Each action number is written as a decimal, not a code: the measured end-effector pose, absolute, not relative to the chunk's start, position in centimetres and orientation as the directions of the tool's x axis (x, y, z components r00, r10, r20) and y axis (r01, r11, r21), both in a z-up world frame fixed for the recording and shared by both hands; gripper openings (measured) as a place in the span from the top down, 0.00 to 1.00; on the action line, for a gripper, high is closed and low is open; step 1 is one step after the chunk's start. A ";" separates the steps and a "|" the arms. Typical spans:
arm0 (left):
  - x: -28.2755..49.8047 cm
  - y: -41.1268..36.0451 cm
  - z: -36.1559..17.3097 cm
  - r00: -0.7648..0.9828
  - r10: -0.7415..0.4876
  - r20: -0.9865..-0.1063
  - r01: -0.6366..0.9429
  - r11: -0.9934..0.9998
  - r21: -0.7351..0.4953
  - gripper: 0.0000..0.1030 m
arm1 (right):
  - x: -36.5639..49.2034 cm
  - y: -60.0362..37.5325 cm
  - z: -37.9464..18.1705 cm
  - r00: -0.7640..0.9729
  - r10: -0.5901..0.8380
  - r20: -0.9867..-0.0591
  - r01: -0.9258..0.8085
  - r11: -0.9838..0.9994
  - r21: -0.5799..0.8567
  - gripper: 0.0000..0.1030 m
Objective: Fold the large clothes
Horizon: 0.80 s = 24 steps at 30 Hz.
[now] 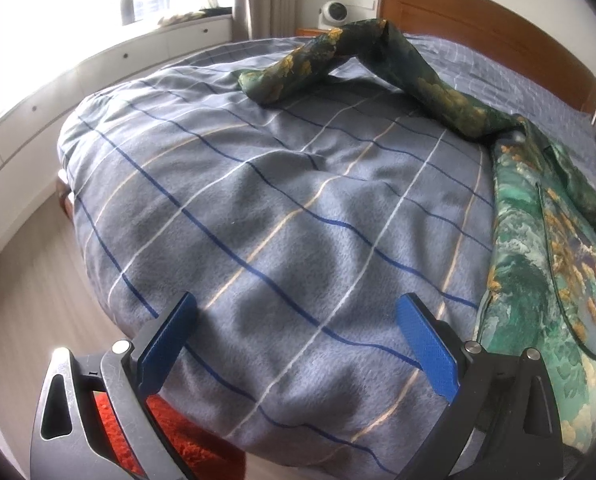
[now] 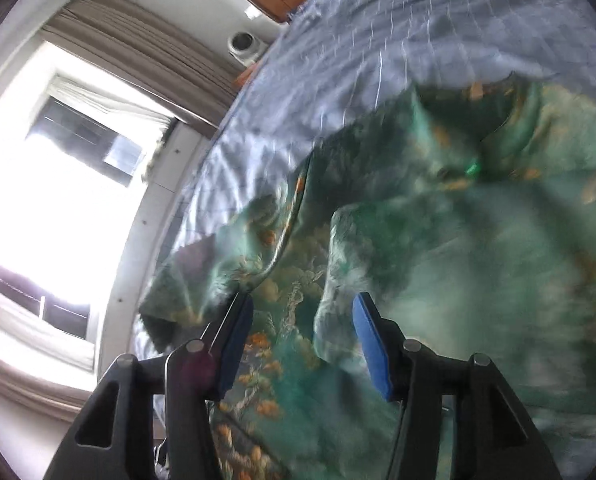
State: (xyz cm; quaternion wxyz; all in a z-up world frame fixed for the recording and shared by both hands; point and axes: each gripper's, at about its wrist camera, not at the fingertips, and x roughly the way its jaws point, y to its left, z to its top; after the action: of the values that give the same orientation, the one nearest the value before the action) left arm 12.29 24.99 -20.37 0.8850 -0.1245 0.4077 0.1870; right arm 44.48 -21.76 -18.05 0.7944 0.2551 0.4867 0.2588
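Green patterned garment [image 2: 438, 240] blurs beyond the open right claw [image 2: 302, 344].

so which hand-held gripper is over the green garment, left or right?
The right hand-held gripper: its open jaws frame the green garment. The left hand-held gripper frames only the grey plaid blanket.

Home bedroom, bed [image 1: 257, 208] under checked blanket, wooden headboard [image 1: 478, 28], curtained window [image 2: 57, 184]

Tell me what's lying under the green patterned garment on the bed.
The green patterned garment lies directly on the blue checked blanket, its long sleeve stretched toward the headboard. Anything beneath the garment's body is covered.
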 end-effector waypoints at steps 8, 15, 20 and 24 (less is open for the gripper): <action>12.5 24.7 -20.6 0.595 0.238 -0.768 -0.447 0.892 -0.070 0.02 | 39.7 -35.1 -19.0 0.428 0.513 -0.744 0.020 0.817 0.576 0.37; 12.2 24.5 -20.5 0.569 0.259 -0.780 -0.453 0.891 -0.035 0.01 | 33.5 -39.3 -24.1 0.417 0.481 -0.771 0.172 0.792 0.586 0.39; 11.8 23.5 -17.7 0.589 0.278 -0.759 -0.404 0.915 0.022 0.01 | 26.5 -36.9 -18.9 0.479 0.429 -0.766 0.003 0.872 0.490 0.38; 13.6 24.2 -12.9 0.678 0.142 -0.721 -0.312 0.944 -0.108 0.01 | 19.7 -34.9 -16.0 0.556 0.418 -0.718 -0.099 0.891 0.442 0.33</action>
State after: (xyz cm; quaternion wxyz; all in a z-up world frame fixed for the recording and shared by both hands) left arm 13.64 24.22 -12.85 0.9091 -0.1118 0.3814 0.1248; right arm 19.70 -34.89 -16.02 0.8637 0.1787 0.4469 0.1496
